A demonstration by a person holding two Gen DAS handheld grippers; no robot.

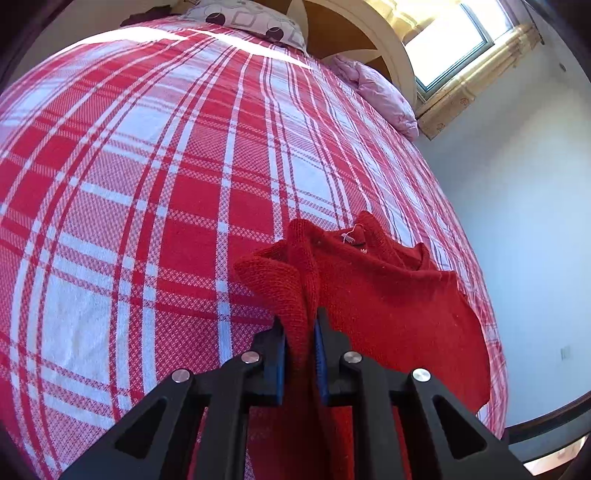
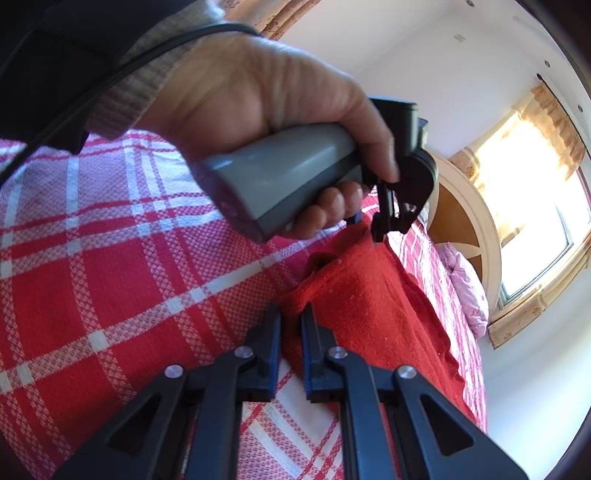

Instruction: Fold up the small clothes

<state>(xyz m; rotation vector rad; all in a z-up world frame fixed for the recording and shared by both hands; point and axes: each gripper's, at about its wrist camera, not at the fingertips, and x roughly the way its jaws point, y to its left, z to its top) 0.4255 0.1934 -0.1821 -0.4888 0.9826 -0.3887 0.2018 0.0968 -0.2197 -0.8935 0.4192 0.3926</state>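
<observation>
Nearest the lens, my left hand-held gripper [image 1: 299,328] is clamping a bunched fold of the red knitted sweater [image 1: 388,295] between its blue pads [image 1: 280,354]; the jaws are nearly together, with the knit squeezed between them. The sweater is lying on the bed's red-and-white plaid sheet [image 1: 147,184], near the bed's right edge, and its neckline with a small white thread is facing upward. In the right wrist view, my right hand-held gripper [image 2: 290,314] is pinching the near corner of the same sweater [image 2: 369,295], jaws clenched on the fabric. Beyond it, I am seeing the person's left hand [image 2: 266,99], in a ribbed beige cuff [image 2: 140,88], holding the grey handle [image 2: 280,177] of the left gripper, whose black fingers [image 2: 382,218] are meeting the sweater's far edge. A patterned pillow [image 1: 243,18] and a pink pillow [image 1: 376,92] are lying against the headboard [image 1: 369,37], below the window [image 1: 458,44].
</observation>
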